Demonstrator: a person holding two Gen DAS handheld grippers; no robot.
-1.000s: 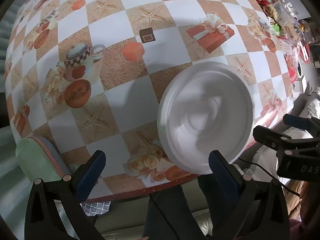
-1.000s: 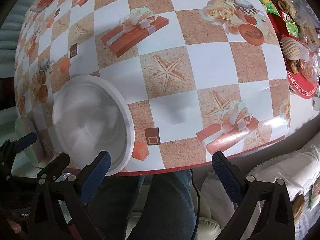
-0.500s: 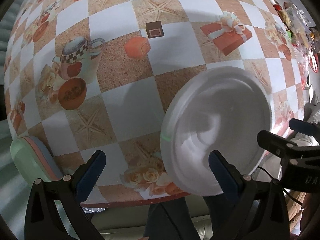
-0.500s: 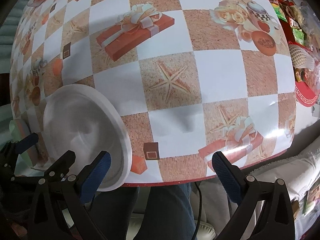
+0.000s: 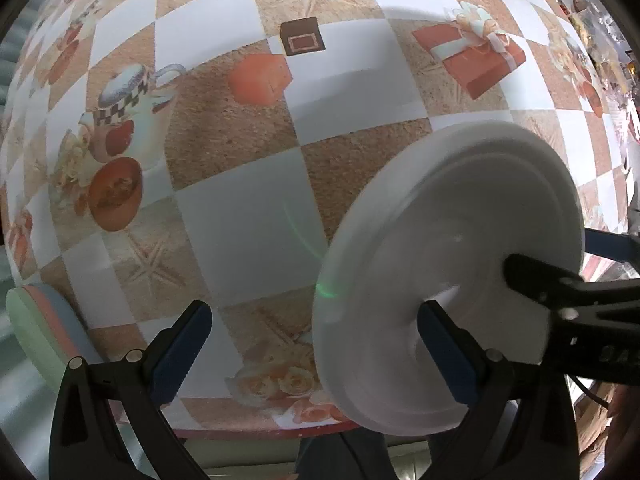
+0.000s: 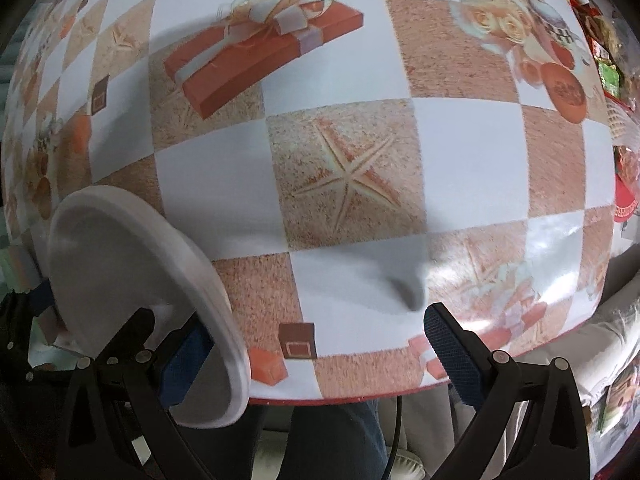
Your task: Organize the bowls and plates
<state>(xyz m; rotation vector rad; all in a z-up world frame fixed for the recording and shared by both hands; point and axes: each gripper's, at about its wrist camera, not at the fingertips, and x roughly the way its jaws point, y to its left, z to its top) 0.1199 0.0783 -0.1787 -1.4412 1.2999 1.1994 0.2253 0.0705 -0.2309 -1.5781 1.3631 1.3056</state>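
With my right tongs (image 6: 316, 356) wide around the plate (image 5: 452, 280) rim, left tongs (image 5: 312, 344) gaping empty, closing comes next.

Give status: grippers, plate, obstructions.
Left hand-held gripper open, empty. Right hand-held gripper open, empty. White plate at near table edge, between the two grippers. Stacked pastel plates at left edge; nothing blocking.
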